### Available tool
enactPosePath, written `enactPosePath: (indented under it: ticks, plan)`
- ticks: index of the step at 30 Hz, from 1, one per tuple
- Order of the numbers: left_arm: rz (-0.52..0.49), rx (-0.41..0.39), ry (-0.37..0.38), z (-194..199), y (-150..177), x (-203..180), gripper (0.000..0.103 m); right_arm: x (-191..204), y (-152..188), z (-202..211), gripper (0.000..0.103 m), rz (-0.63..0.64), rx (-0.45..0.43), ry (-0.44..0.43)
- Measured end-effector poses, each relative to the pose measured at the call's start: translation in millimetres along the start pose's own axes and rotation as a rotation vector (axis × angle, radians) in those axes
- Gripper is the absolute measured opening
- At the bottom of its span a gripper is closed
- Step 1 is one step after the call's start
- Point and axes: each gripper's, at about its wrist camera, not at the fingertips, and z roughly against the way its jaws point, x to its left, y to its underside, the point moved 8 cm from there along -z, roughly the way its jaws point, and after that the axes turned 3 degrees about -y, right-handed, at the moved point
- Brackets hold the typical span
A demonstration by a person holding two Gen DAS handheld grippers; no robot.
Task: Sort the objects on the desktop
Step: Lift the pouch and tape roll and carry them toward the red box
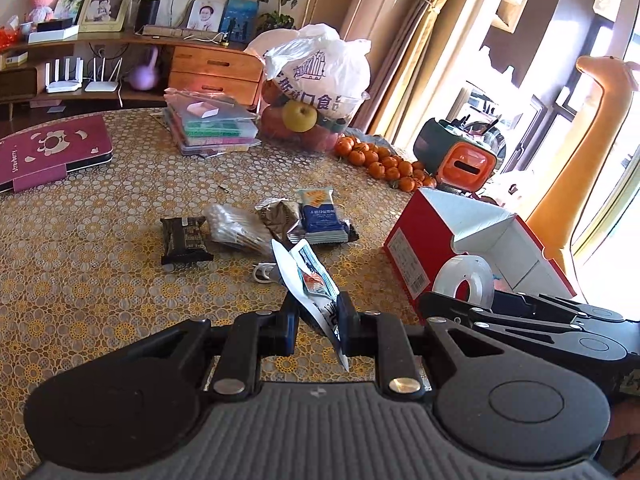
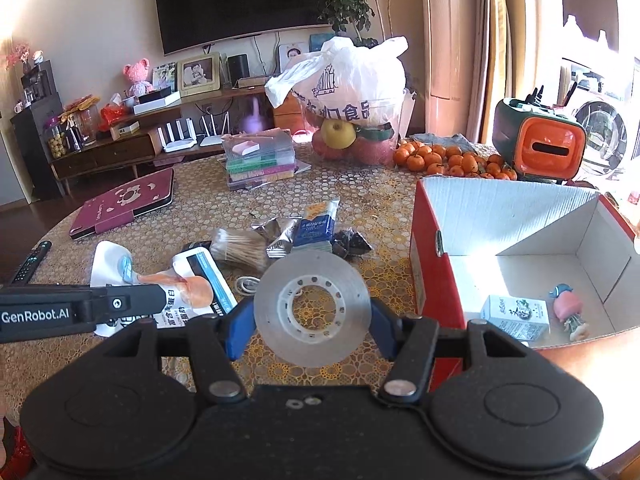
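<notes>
Left gripper (image 1: 318, 312) is clenched on a white pouch (image 1: 310, 280), lifted above the table (image 1: 100, 248) at six o'clock. Snack packets (image 1: 320, 216) lie in a heap at twelve. Right gripper (image 2: 311, 322) is clamped around a tape roll (image 2: 311, 308); the red box (image 2: 520, 240) sits open at three o'clock.

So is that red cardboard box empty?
No. The red box is open-topped, holding a small white carton and a pink toy.
</notes>
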Motion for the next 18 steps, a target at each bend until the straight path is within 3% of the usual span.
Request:
enactPosePath:
  ticks: [18]
  plan:
    - [-0.121,-0.028,0.102,16,-11,-70,0.019,-36,-13,53,0.059,0.098,-0.026,0.043]
